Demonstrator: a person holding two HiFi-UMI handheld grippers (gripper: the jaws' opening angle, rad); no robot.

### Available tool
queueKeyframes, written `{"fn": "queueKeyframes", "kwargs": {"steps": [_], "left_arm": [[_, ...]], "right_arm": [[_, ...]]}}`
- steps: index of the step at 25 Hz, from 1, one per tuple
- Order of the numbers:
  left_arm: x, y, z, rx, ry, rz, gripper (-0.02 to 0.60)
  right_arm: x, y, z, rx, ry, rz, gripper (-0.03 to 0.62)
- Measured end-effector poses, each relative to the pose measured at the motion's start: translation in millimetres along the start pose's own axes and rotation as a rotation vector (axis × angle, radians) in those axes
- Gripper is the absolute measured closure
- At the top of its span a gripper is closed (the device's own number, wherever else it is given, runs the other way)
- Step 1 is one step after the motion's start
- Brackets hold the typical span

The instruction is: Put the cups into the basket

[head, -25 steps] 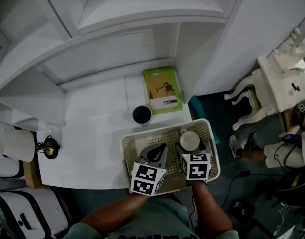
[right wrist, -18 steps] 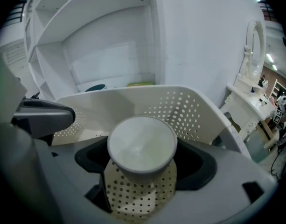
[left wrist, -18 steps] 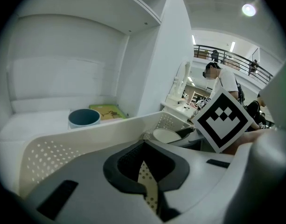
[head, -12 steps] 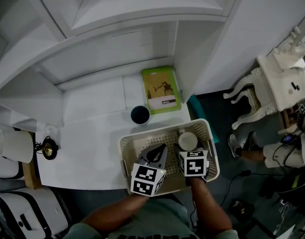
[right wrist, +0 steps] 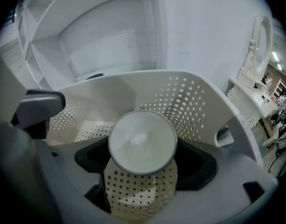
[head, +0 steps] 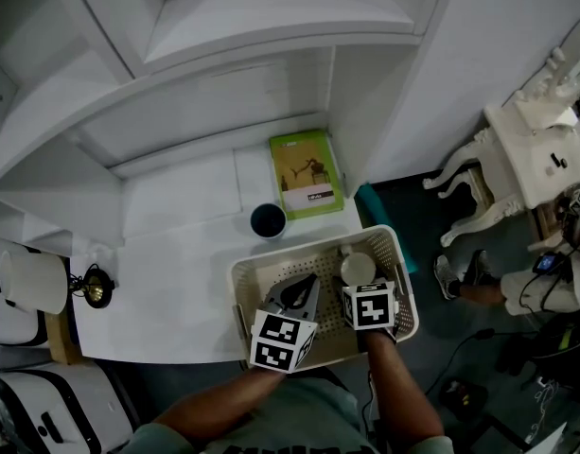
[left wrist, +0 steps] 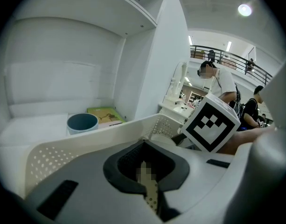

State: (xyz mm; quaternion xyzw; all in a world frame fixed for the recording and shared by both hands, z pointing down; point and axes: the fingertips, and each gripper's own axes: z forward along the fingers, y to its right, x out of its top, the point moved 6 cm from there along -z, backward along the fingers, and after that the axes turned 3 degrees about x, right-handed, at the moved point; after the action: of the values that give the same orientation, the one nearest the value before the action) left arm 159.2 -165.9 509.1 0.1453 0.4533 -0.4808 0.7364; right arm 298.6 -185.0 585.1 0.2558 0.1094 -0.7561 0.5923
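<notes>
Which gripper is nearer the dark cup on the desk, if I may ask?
Left: the left gripper hovers short of the dark cup, the right gripper farther right.

- The basket [head: 299, 251] stood at the near right corner of the table [head: 166, 272], partly over its right edge.
- One cup [head: 358, 269] sat inside the basket, at its far right, near the far wall.
- The right gripper [head: 364, 288] reached into the basket from the near side, with that cup between its jaws.
- The left gripper [head: 294, 294] lay to its left, over the basket's middle, jaws together.
- The other cup [head: 268, 220] stood on the table just behind the basket's far left corner.
- A booklet [head: 307, 173] lay flat behind that cup and to its right, against the alcove's right wall.
- A small object [head: 96, 287] sat at the table's left edge, well apart from the basket.
</notes>
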Motion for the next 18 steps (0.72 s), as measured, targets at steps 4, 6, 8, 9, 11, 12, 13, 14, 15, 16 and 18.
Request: {"fn": "queueKeyframes", "kwargs": {"steps": [4, 6, 8, 9, 11, 12, 13, 14, 15, 16, 18], "left_arm": [[1.8, 0.1, -4.6, -0.007, 0.009, 0.003, 0.575], [2.8, -0.6, -7.7, -0.009, 0.014, 0.003, 0.575], [4.5, -0.9, -11.3, -0.012, 0.020, 0.004, 0.575], [5.9, -0.9, -13.4, -0.013, 0.025, 0.006, 0.575], [9.5, -0.8, -18.0, -0.017, 0.037, 0.010, 0.574], [11.3, -1.1, -20.4, -0.019, 0.043, 0.011, 0.574], [12.7, -1.7, -23.0, -0.020, 0.048, 0.013, 0.575], [13.7, -2.3, -25.8, -0.020, 0.052, 0.015, 0.575], [14.5, -2.9, -28.8, -0.020, 0.055, 0.017, 0.575], [15.3, -3.4, -32.0, -0.021, 0.059, 0.019, 0.575], [17.3, -4.7, -39.5, -0.021, 0.068, 0.025, 0.575]], "right_arm": [[-1.1, -3.6, -5.4, 0.004, -0.004, -0.002, 0.206], [-0.7, -5.7, -9.9, -0.002, 0.006, -0.005, 0.206], [-0.6, -7.0, -15.3, -0.012, 0.014, -0.007, 0.206], [-0.3, -7.5, -19.2, -0.019, 0.022, -0.008, 0.206], [1.6, -9.6, -29.9, -0.035, 0.048, -0.009, 0.206], [3.0, -11.8, -36.1, -0.041, 0.065, -0.010, 0.206], [4.5, -14.7, -42.6, -0.046, 0.084, -0.010, 0.206], [6.1, -18.0, -49.1, -0.050, 0.106, -0.008, 0.206], [7.7, -21.5, -55.8, -0.055, 0.130, -0.006, 0.206], [9.1, -25.0, -62.5, -0.060, 0.153, -0.003, 0.206], [11.3, -32.5, -75.4, -0.065, 0.196, 0.003, 0.207]]}}
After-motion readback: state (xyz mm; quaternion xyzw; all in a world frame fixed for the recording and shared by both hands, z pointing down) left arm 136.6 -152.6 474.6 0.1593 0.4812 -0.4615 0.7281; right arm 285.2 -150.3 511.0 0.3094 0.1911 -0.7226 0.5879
